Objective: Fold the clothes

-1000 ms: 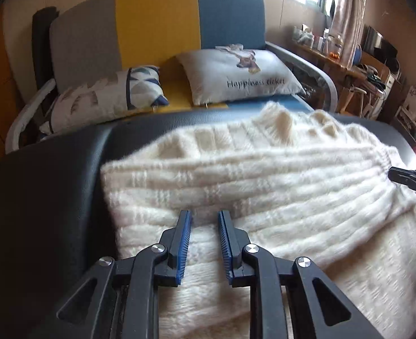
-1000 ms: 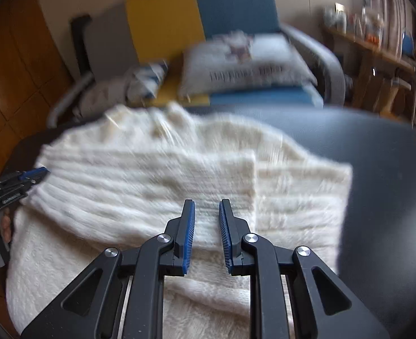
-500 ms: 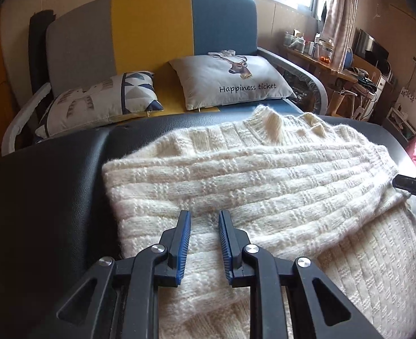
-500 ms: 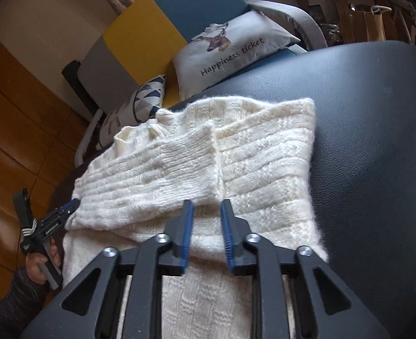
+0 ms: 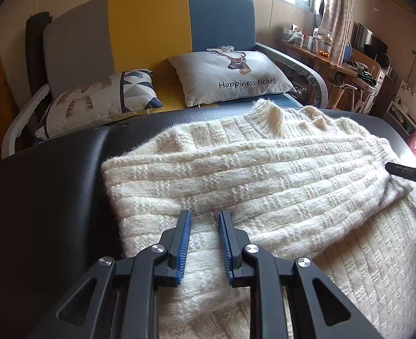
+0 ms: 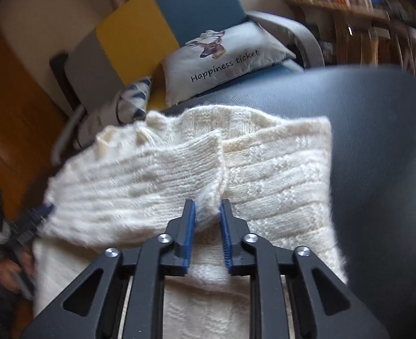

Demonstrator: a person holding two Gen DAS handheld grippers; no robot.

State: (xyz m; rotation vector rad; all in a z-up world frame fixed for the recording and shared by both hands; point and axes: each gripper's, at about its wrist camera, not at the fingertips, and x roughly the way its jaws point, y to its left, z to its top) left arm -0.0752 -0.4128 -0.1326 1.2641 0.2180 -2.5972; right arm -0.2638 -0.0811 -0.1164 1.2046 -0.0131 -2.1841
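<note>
A cream knitted sweater (image 5: pixel 264 186) lies flat on a dark padded surface (image 5: pixel 44 197), with its collar at the far edge and both sleeves folded across the chest. Behind the surface stands a sofa (image 5: pixel 148 25) in grey, yellow and blue panels, carrying a grey cushion (image 5: pixel 227 76) printed with a deer and a patterned cushion (image 5: pixel 100 99) to its left.

Left gripper (image 5: pixel 204 220): poised low over the near left part of the sweater, at the near edge of the folded sleeve. Its blue pads stand a narrow gap apart with knit showing between them; whether they pinch any of it cannot be told.

Right gripper (image 6: pixel 207 209): set at the cuff end (image 6: pixel 216 169) of the sleeve that lies across the chest. Its jaws are closing, and a tuft of the cuff's near corner sits between the pads.

Handling, as judged: the sweater is thick, soft and limp, light enough for one pinch yet bulky once layered. It has no stiffness, so any lifted part will sag and drag the layers beneath. The fuzzy yarn grips the ribbed pads well but may snag or stretch if pulled by a few loops. The better holds are the dense ribbed zones, namely cuff, hem and collar, or a doubled fold edge, taken deep between the pads. For the next fold, matching holds at left and right should keep the edge straight.
</note>
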